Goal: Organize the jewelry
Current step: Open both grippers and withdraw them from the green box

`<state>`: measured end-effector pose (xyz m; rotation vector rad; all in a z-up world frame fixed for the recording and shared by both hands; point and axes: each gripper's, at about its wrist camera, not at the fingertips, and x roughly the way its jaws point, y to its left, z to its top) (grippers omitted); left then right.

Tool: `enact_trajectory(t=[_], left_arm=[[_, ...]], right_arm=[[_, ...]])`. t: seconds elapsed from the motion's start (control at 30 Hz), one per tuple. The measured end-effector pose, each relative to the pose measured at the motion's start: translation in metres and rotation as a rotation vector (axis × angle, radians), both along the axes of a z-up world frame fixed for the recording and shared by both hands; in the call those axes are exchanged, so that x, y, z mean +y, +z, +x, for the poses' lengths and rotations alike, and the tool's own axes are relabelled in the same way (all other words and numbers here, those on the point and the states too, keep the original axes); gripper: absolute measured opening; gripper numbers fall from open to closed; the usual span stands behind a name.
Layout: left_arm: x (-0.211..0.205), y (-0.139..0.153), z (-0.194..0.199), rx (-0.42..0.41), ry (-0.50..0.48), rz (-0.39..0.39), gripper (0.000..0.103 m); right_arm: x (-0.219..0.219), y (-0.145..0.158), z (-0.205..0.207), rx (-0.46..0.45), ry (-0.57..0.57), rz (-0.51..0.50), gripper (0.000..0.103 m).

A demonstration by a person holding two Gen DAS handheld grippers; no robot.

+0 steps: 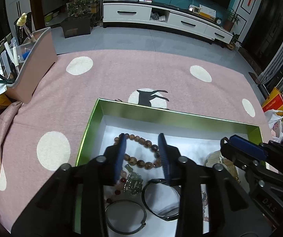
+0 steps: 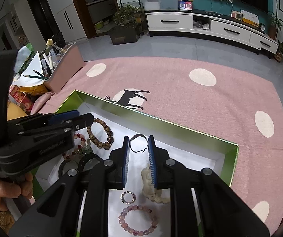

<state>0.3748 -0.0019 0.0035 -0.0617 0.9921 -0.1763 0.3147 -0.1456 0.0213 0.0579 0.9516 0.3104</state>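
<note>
A: We start at the left wrist view: a pink cloth (image 1: 121, 75) with white dots lies under us, a TV cabinet (image 1: 161, 17) far ahead. What sits at our left gripper (image 1: 143, 154)?

B: Its jaws are apart over the green box (image 1: 94, 118), whose long side runs from ahead-left toward the right gripper (image 1: 246, 148). The brown bead bracelet (image 1: 141, 150) lies between and just beyond our fingertips, a black band (image 1: 157, 197) beneath them.

A: And the right wrist view?

B: The right gripper (image 2: 139, 152) is slightly parted, holding nothing. A thin dark ring (image 2: 139, 143) lies just past its tips, a cream carving (image 2: 151, 185) under the right finger, a pink bracelet (image 2: 137, 220) nearer us.
</note>
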Motion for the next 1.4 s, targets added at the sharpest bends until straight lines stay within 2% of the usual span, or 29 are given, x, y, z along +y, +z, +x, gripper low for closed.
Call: enact_trajectory(t=[0.07, 0.13, 0.2, 0.27, 0.37, 0.5, 0.67, 0.93, 0.97, 1.1, 1.2, 1.33, 1.4], left_arm=[[0.001, 0.002, -0.001, -0.008, 0.003, 0.003, 0.050], [0.002, 0.005, -0.004, -0.017, 0.002, 0.003, 0.053], [0.003, 0.008, -0.007, -0.028, 0.005, -0.002, 0.064], [0.004, 0.012, -0.010, -0.036, 0.003, -0.007, 0.066], [0.006, 0.016, -0.014, -0.044, 0.007, -0.008, 0.076], [0.008, 0.020, -0.022, -0.047, 0.012, -0.003, 0.081], [0.010, 0.025, -0.033, -0.053, 0.022, 0.010, 0.087], [0.003, 0.034, -0.058, -0.056, 0.015, 0.066, 0.099], [0.003, 0.036, -0.061, -0.057, 0.015, 0.074, 0.101], [-0.001, 0.044, -0.075, -0.060, 0.014, 0.116, 0.101], [-0.003, 0.048, -0.084, -0.064, 0.001, 0.130, 0.101], [-0.006, 0.057, -0.098, -0.082, 0.000, 0.154, 0.101], [-0.006, 0.062, -0.105, -0.092, 0.001, 0.164, 0.101]], right_arm=[[0.002, 0.000, 0.002, 0.000, -0.003, -0.005, 0.019], [0.002, 0.000, 0.004, 0.002, -0.015, -0.003, 0.019], [0.002, 0.001, 0.005, -0.001, -0.019, -0.001, 0.020], [0.002, 0.003, 0.003, -0.006, -0.023, -0.001, 0.021], [0.000, 0.007, -0.001, -0.017, -0.028, 0.005, 0.021], [-0.006, 0.012, -0.009, -0.027, -0.037, 0.012, 0.028], [-0.012, 0.022, -0.023, -0.051, -0.042, -0.001, 0.029], [-0.023, 0.033, -0.054, -0.091, -0.055, -0.041, 0.045], [-0.024, 0.034, -0.058, -0.093, -0.059, -0.044, 0.050], [-0.029, 0.038, -0.073, -0.098, -0.082, -0.056, 0.069], [-0.032, 0.040, -0.083, -0.092, -0.085, -0.063, 0.077], [-0.033, 0.043, -0.094, -0.091, -0.088, -0.084, 0.084], [-0.033, 0.045, -0.100, -0.090, -0.086, -0.092, 0.094]])
